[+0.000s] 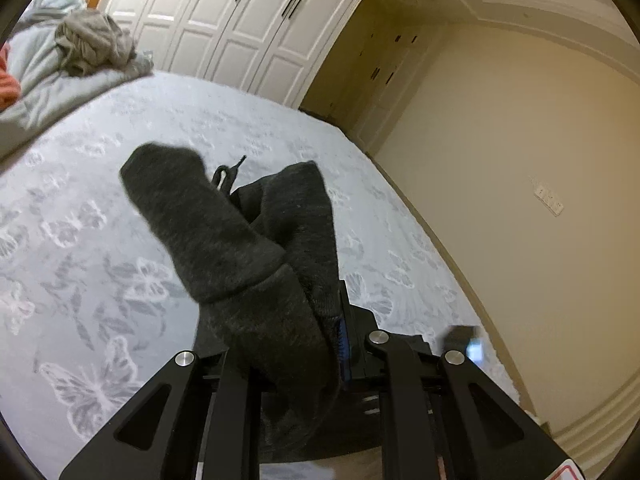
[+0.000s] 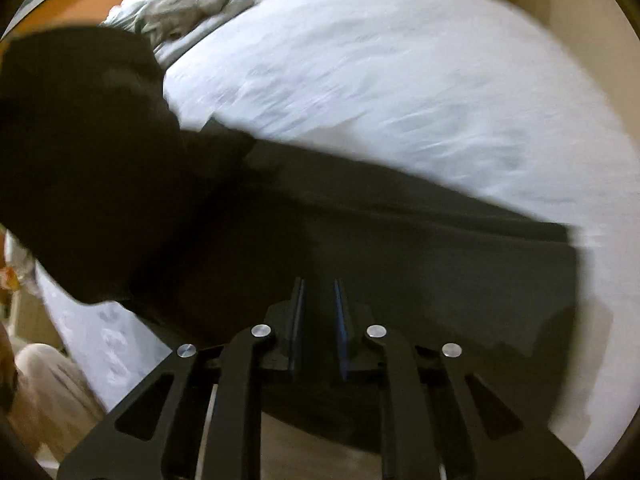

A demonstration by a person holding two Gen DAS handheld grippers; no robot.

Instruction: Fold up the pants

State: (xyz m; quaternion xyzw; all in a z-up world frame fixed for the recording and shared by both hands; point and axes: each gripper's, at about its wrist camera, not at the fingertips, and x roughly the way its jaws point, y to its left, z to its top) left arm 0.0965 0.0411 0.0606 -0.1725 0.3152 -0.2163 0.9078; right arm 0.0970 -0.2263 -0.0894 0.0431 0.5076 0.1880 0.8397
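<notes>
gripping a bunched fold of the dark grey drawstring pants in the left gripper, tongs clamped on the cloth, raised clear of the butterfly-print bedsheet, likely to let the fabric hang free for folding. further right, draped flat across the bed toward the right gripper, tongs nearly together with a narrow gap showing, no cloth visibly pinched between them through the blur, probably poised to take the near edge.

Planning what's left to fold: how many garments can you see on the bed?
2: the dark pants, held up over the near side of the bed, and a crumpled taupe garment at its far corner. The pale heap beneath that one may hide more.
</notes>
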